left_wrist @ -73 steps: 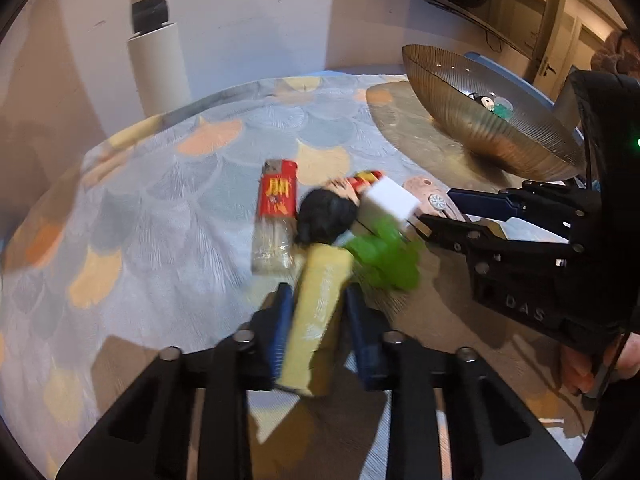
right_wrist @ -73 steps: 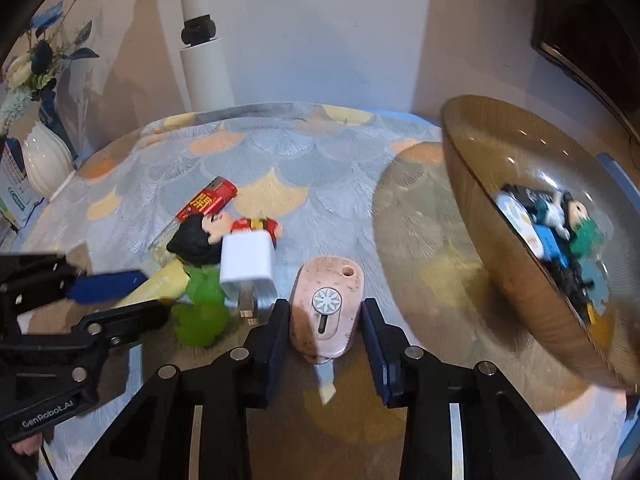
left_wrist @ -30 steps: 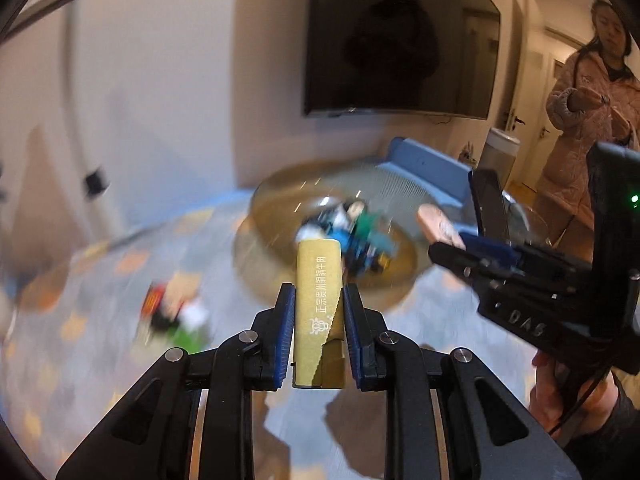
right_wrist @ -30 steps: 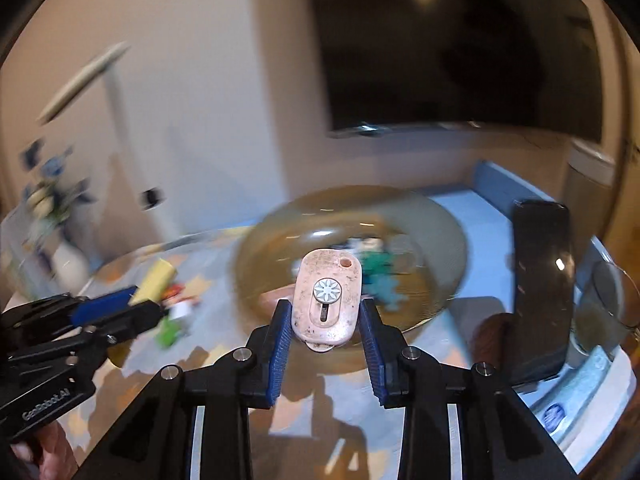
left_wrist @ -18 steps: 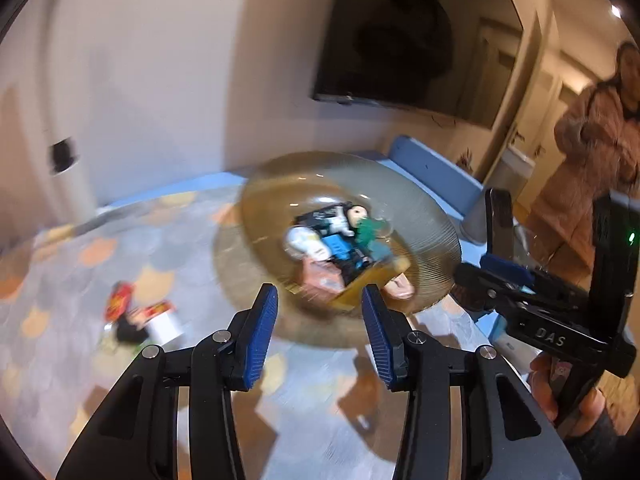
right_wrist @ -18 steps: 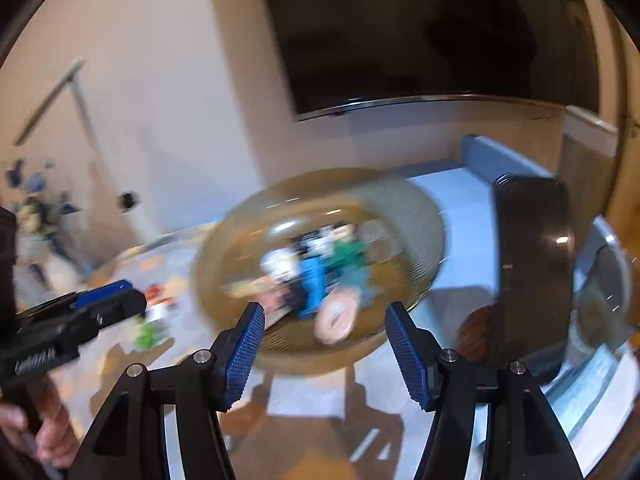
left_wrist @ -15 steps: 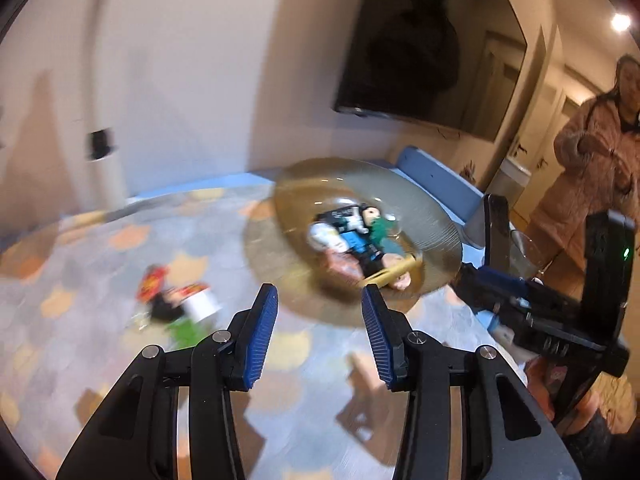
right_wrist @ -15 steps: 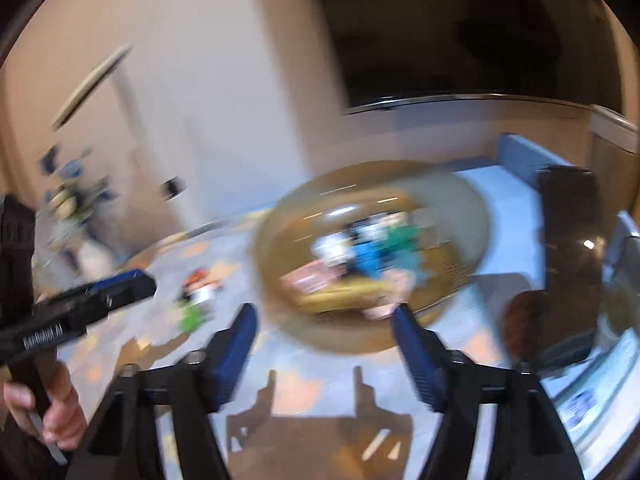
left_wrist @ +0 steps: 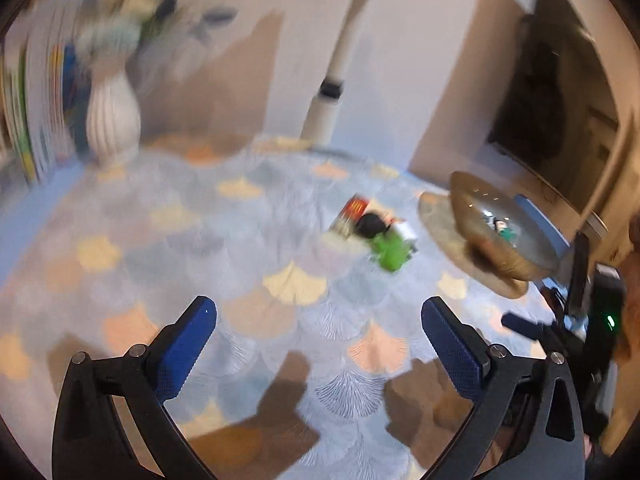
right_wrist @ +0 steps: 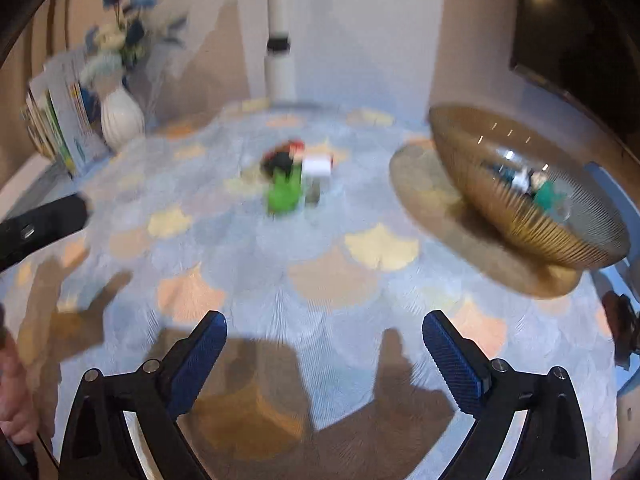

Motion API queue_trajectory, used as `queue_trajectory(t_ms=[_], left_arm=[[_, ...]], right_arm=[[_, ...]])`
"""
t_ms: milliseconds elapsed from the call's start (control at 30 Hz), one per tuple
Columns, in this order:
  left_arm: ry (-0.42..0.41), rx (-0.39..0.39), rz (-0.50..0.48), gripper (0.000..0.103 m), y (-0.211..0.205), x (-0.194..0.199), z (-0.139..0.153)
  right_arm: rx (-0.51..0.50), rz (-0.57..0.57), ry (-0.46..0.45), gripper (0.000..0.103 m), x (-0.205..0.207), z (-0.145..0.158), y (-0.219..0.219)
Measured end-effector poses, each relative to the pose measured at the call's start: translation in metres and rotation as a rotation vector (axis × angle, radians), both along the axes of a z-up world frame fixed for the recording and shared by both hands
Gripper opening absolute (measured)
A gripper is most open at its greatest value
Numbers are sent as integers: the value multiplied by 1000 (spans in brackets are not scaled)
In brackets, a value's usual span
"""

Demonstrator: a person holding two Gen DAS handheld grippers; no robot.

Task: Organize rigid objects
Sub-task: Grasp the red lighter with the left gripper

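Note:
A small pile lies mid-table: a green toy [left_wrist: 390, 254] [right_wrist: 285, 192], a black-haired figure [left_wrist: 370, 225] [right_wrist: 278, 162], a red lighter [left_wrist: 350, 214] and a white charger block [right_wrist: 317, 168] [left_wrist: 407, 233]. A golden ribbed bowl [left_wrist: 500, 236] [right_wrist: 524, 216] at the right holds several small toys. My left gripper [left_wrist: 318, 336] is open and empty, well short of the pile. My right gripper [right_wrist: 324, 352] is open and empty too, above the near tablecloth. Both views are motion-blurred.
A white vase [left_wrist: 112, 120] [right_wrist: 122, 118] with flowers and some books stand at the back left. A white lamp post [left_wrist: 328, 112] [right_wrist: 280, 72] rises at the table's back edge. The right gripper's body [left_wrist: 592, 332] shows at the right of the left wrist view.
Both grippers let the yellow stick and the pink object drop into the bowl, opened, and swung back left toward the pile; the jaws now stand wider.

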State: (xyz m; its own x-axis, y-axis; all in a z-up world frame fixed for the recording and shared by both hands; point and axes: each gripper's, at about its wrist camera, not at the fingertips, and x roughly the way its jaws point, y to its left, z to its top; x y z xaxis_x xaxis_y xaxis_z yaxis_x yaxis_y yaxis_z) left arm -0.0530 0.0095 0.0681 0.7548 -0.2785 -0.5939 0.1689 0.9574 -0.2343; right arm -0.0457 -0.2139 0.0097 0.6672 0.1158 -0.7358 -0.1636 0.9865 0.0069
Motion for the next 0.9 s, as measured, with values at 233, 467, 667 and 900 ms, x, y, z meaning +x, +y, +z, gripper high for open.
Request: queue_trajectory(t_ms=[233,467,667,900], left_arm=[[96,-20,55,102,-6,28,-45],[66,-50,47,102,-2,22,-45],[60,-16,22,102,-9,19,-42],[89,46,9,102,-19,21,-45]], right_arm=[[23,-1,75,98,8,-10,-4],[14,-16,98,99,14,-12,-2],[17,-17,97,99,15,-12,-3],[80,-16,84,99,10,-9,-11]])
